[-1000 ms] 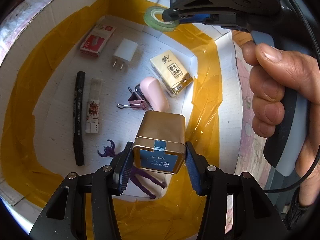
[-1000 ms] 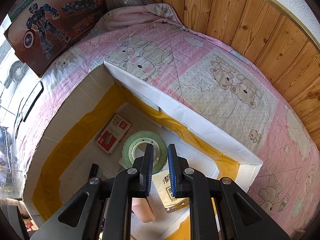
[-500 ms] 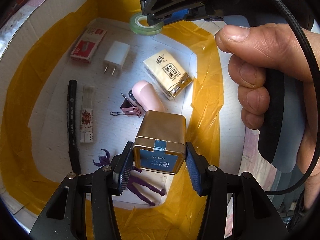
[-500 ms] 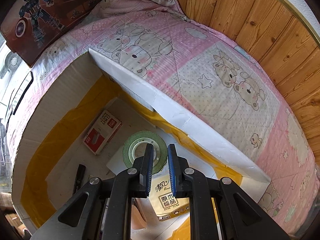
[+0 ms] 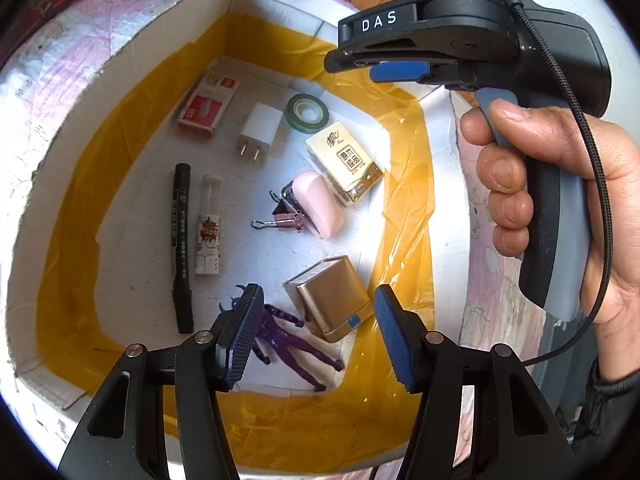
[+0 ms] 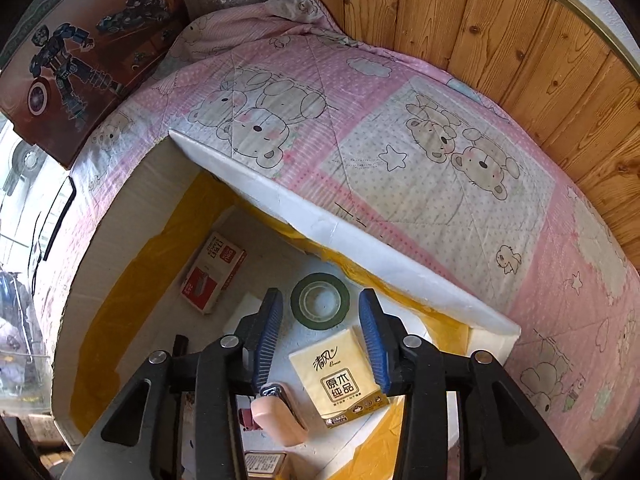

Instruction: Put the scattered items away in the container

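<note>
Both sets of jaws are spreading as I'm watching. I'm seeing my left gripper [image 5: 318, 332] opening wide with nothing pinched; the gold rectangular metal tin [image 5: 330, 302] is lying below it on the floor of the white cardboard box lined with yellow tape [image 5: 132, 48], touching the purple plastic figure [image 5: 294, 338]. Further on, my right gripper [image 6: 320, 334] is opening too, gripping nothing, with the green tape roll [image 6: 320, 300] lying flat on the box floor beyond its tips.
</note>
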A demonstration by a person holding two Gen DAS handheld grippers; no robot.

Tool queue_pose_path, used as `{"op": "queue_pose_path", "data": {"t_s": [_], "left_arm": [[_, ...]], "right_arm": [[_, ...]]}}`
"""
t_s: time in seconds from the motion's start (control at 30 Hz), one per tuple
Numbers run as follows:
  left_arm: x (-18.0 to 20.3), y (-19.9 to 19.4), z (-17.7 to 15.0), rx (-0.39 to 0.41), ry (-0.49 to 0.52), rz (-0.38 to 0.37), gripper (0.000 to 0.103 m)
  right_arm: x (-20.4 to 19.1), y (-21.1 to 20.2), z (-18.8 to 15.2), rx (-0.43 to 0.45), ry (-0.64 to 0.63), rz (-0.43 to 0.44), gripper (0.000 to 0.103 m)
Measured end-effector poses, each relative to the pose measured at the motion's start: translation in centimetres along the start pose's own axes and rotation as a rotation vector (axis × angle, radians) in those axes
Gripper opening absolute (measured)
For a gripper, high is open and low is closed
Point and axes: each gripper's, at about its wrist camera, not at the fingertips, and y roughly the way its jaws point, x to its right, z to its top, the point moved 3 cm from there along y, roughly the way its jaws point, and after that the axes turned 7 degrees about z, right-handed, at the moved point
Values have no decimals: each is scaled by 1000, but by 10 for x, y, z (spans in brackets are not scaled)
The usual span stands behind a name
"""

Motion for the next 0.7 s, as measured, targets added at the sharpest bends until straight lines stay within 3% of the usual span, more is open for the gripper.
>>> {"op": "queue_pose_path", "data": {"t_s": [0.2, 0.37, 0.57, 0.7], "left_arm": [[-2, -41, -35, 114, 92, 103, 60], [-7, -60, -37, 182, 126, 159, 60], [-8, -81, -62, 246, 141, 189, 60], [-4, -96, -77, 288, 166, 207, 60]], "right_arm": [[-21, -22, -21, -4, -31, 12, 52], [-38, -44, -52, -6, -82, -4, 58], [-56, -78, -95, 12, -136, 22, 59], [-68, -98, -130, 14, -217, -11, 59]]}}
